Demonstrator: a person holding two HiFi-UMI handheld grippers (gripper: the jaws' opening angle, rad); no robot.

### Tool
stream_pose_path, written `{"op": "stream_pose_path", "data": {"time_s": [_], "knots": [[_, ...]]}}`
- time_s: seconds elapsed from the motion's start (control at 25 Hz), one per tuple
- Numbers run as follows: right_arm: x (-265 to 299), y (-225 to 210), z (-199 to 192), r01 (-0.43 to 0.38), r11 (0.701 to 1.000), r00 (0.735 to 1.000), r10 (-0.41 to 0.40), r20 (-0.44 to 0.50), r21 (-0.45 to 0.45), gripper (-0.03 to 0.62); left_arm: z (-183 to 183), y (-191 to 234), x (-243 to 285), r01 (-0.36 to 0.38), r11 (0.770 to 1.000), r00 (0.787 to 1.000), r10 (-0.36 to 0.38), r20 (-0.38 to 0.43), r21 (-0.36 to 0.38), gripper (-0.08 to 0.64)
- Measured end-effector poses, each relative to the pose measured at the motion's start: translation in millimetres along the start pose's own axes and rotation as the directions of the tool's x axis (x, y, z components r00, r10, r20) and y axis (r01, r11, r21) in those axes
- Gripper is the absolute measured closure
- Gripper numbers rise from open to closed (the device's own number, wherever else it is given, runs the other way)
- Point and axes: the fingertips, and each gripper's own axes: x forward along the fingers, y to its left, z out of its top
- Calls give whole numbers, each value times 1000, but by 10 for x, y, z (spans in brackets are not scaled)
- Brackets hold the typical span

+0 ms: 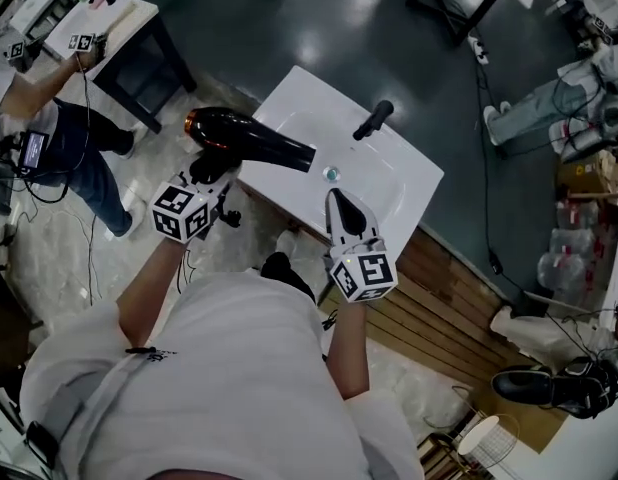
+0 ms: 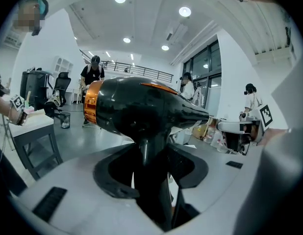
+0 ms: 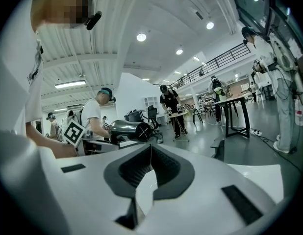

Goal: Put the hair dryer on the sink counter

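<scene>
As the head view looks down, the left claw (image 1: 211,173) holds the hair dryer (image 1: 251,140) by its handle. The black barrel lies just ahead of the claw and reaches over the near left edge of the white sink counter (image 1: 289,98); whether it touches the counter I cannot tell. The right claw (image 1: 341,200) hovers at the counter's front rim, the drain (image 1: 331,173) just ahead of it and the faucet (image 1: 374,118) farther ahead. The counter looks flat, smooth and hard, with bare room beside the bowl, and a glossy dark floor (image 1: 289,18) lies beyond. In the left gripper view the jaws stand fairly wide, clamped on the thick handle, the barrel with its orange ring (image 2: 91,102) crosswise above them. The shell looks stiff, glossy and probably slippery, and top-heavy, so a hold high on the handle, close under the barrel, seems steadiest. In the right gripper view the jaws meet tip to tip with nothing between them, the dryer off to their left.
</scene>
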Motion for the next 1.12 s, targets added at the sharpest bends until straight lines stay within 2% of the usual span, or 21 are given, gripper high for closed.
{"op": "stream_pose_path", "data": {"time_s": [0.76, 1.12], "knots": [[244, -802, 13, -53, 999, 999, 53, -4, 9, 583, 126, 78, 595, -86, 996, 996, 86, -19, 5, 380], [300, -895, -19, -88, 996, 996, 88, 1, 25, 583, 127, 65, 652, -121, 993, 992, 121, -23, 11, 380]]}}
